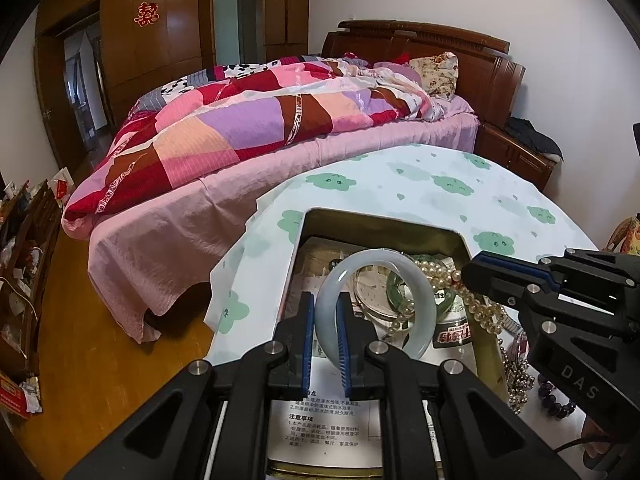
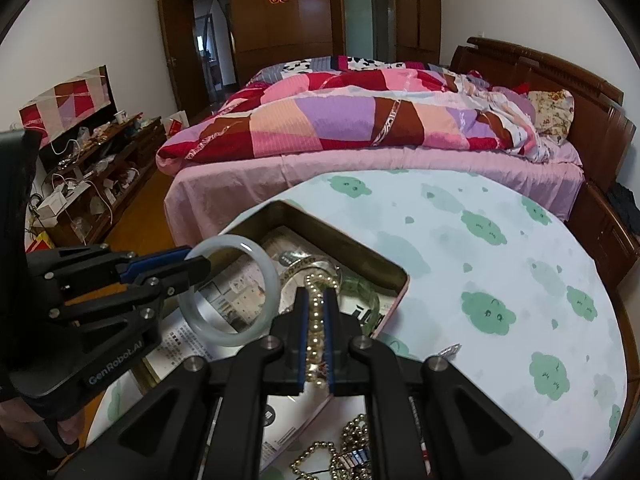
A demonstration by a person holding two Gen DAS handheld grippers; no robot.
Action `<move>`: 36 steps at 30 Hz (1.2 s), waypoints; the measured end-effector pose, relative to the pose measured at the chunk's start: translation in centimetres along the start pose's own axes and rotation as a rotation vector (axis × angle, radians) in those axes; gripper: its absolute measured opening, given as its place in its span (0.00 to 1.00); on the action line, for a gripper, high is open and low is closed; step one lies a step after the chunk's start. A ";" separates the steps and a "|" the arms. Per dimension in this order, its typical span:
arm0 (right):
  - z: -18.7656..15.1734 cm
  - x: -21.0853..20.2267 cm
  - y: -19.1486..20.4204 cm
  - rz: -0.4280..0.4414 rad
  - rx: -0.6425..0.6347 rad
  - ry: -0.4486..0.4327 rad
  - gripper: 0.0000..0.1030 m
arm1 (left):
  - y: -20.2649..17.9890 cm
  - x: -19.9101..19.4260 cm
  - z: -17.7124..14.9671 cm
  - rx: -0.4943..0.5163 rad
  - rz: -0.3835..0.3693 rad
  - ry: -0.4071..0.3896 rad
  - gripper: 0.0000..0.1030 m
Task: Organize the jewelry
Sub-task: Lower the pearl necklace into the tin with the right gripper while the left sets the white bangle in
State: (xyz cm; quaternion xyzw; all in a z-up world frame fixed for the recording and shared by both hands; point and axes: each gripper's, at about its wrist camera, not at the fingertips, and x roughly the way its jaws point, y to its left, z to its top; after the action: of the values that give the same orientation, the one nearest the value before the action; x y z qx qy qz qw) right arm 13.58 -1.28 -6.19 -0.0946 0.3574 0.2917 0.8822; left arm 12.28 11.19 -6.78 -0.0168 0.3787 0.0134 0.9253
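As both tools hang over the open metal tin (image 1: 460,240) on the cloud-print tablecloth (image 1: 400,188), your left gripper (image 1: 325,320) pinches the rim of a pale jade bangle (image 1: 416,276) between its blue pads, jaws nearly closed on it — the ring stands upright above the tin, likely so it can be lowered flat inside. To its right, your right gripper (image 2: 316,320) is clamped tight on a pearl strand (image 2: 314,300), which loops over the fingertips and trails back down; in the left wrist view the pearls drape across the tin's near right wall. Inside the tin lie a printed leaflet (image 2: 240,292), a clear bangle (image 1: 372,300) and a green bangle (image 1: 394,286). Outside it, beside the right wall, wait a gold bead chain (image 2: 352,436) and a dark purple bead bracelet (image 1: 554,400) — still to be sorted, by the look of it.
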 end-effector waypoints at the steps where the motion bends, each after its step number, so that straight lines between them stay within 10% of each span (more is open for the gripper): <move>1: -0.1 0.1 -0.1 0.002 0.003 0.004 0.08 | 0.0 0.1 0.0 0.002 0.001 0.003 0.10; 36: -2.2 1.9 -1.4 0.055 0.062 0.039 0.09 | -0.4 2.7 -1.2 0.019 0.050 0.089 0.11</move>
State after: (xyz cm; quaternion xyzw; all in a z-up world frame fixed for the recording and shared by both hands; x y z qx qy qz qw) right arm 14.22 -2.36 -9.12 -0.0629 0.3859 0.3025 0.8693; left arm 13.42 10.79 -9.50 0.0009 0.4201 0.0324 0.9069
